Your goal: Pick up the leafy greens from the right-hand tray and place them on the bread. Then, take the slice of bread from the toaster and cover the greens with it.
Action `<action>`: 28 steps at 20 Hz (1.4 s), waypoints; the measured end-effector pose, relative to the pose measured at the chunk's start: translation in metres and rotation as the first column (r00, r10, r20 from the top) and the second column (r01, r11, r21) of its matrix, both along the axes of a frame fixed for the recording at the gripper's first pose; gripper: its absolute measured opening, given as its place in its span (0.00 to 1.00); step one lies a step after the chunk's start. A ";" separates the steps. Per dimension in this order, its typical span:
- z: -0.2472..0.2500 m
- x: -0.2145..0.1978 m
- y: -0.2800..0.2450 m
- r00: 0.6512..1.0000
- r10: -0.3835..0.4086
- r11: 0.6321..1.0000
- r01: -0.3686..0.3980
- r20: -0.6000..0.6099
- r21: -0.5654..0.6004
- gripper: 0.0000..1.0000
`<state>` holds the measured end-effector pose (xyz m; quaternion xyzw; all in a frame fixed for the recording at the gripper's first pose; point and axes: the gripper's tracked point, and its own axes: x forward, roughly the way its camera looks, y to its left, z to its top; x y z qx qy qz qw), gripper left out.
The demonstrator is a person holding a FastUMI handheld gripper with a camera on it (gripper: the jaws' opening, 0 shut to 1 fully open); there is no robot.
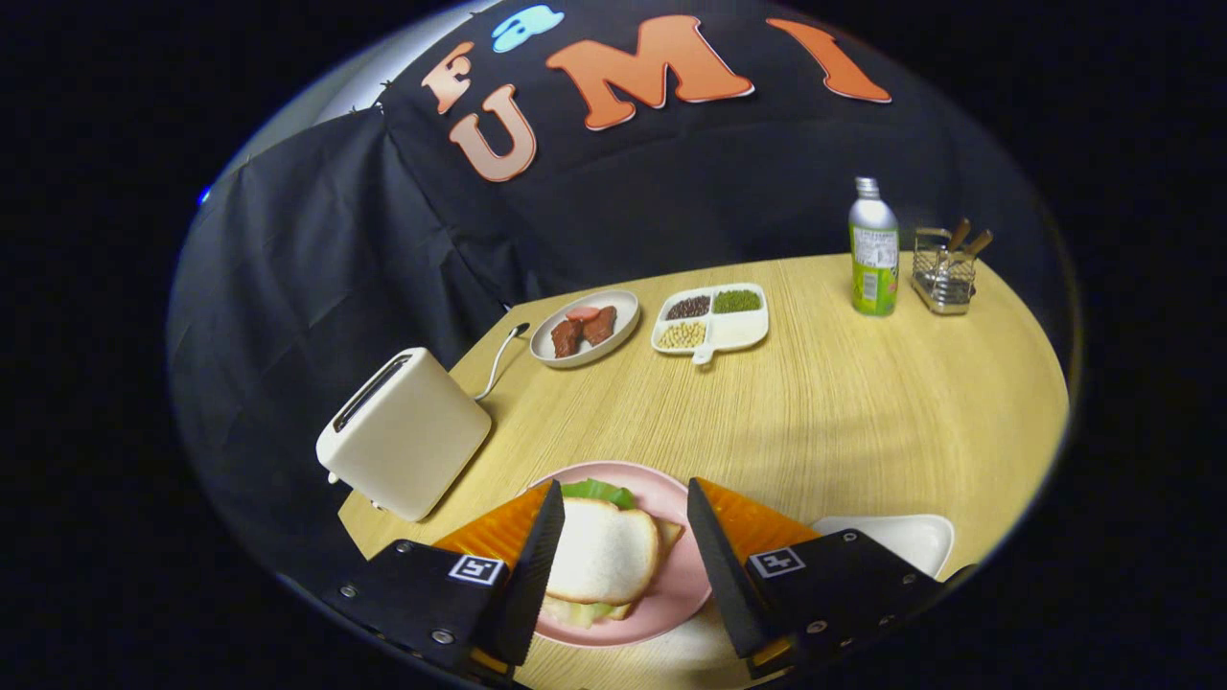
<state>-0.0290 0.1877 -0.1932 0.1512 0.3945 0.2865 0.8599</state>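
A light wooden table [824, 412] is carrying a cream toaster [403, 436] at its left edge, a pink plate [676, 575] and a white tray [906, 537] along the near edge, an oval dish [623, 311] and a divided dish [743, 331] toward the far edge, and a green bottle [873, 254] beside a wire caddy [944, 273] at the far right corner.

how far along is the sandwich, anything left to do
Looks done: greens lie on the pink plate, a top bread slice covering them. The gripper is open, fingers astride the slice, gripping nothing. The toaster slot looks empty. Only backing away seems left.
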 end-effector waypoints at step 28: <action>0.219 0.019 -0.039 0.584 -0.232 0.970 0.197 0.778 0.141 0.98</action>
